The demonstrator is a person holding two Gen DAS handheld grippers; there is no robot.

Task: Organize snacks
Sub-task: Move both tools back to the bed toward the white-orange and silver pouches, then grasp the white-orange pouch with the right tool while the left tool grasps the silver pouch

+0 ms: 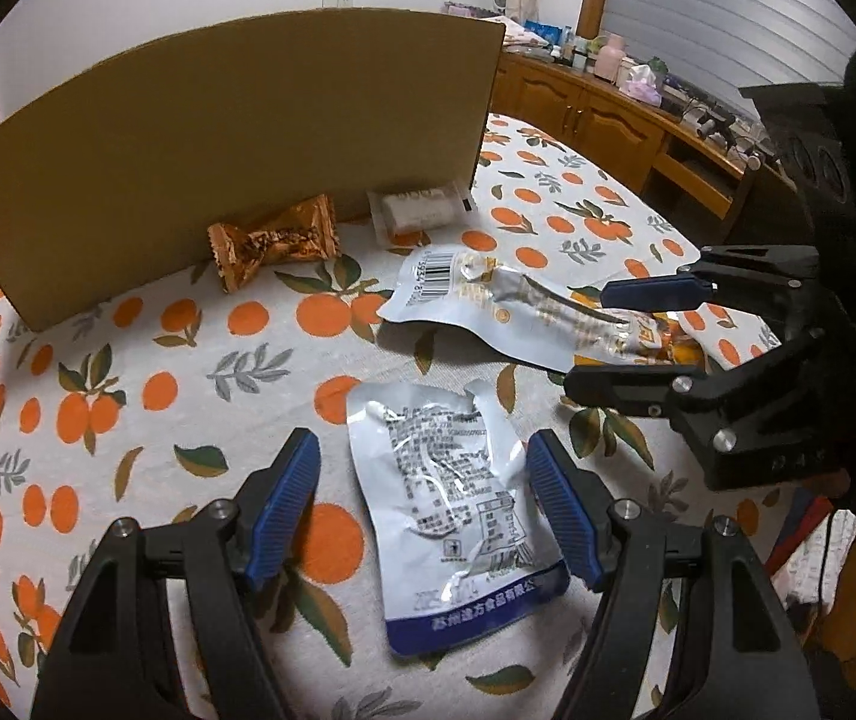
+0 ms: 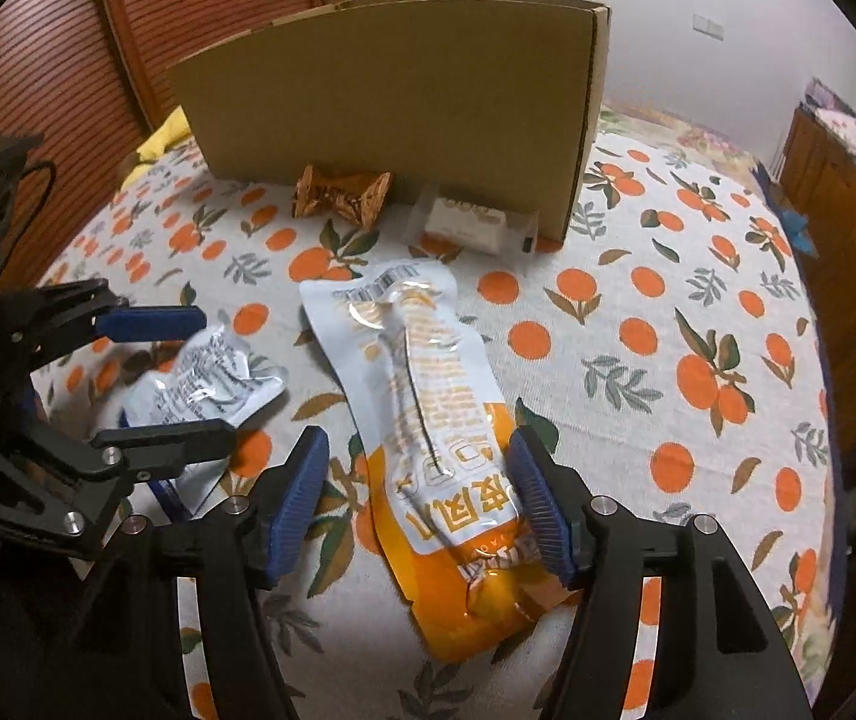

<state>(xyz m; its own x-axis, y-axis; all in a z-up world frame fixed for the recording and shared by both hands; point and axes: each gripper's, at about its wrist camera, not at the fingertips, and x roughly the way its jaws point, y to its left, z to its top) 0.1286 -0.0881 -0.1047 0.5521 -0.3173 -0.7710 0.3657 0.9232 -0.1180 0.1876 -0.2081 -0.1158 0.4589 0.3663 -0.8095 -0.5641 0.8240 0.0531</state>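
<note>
Four snacks in view, all lying loose on the table (image 1: pixel 128 396), none in the cardboard box (image 1: pixel 236 138) yet. The silver-blue pouch (image 1: pixel 457 492) lies flat between the jaws of the left gripper (image 1: pixel 422 510). Jaws wide, pads either side of it, no contact that I can see. The long orange-and-silver pouch (image 2: pixel 428 420) lies lengthwise between the jaws of the right gripper (image 2: pixel 422 498). Jaws stand wide too; the right pad sits just beside the pouch edge, maybe brushing it, no squeeze visible.

Further out, the orange twist-wrapped candy (image 1: pixel 275 243) and a clear-wrapped white bar (image 1: pixel 419 210) sit at the foot of the box's near wall, touching or nearly so. Box stands upright on the orange-print cloth; its inside is not visible from either wrist view. Cabinets and clutter behind, irrelevant.

Step, as I read it: both grippers are lined up for a pick, one pouch each, pre-grasp.

Next move needs: drop both until the pads straddle the pouch body, then close. Both pouches are thin, flat and slick foil, so the pads must get down to cloth level or catch a raised crease. Risk: pads slide over the top, or pinch the cloth along with the pouch. After that, lift over the box wall and release inside.
</note>
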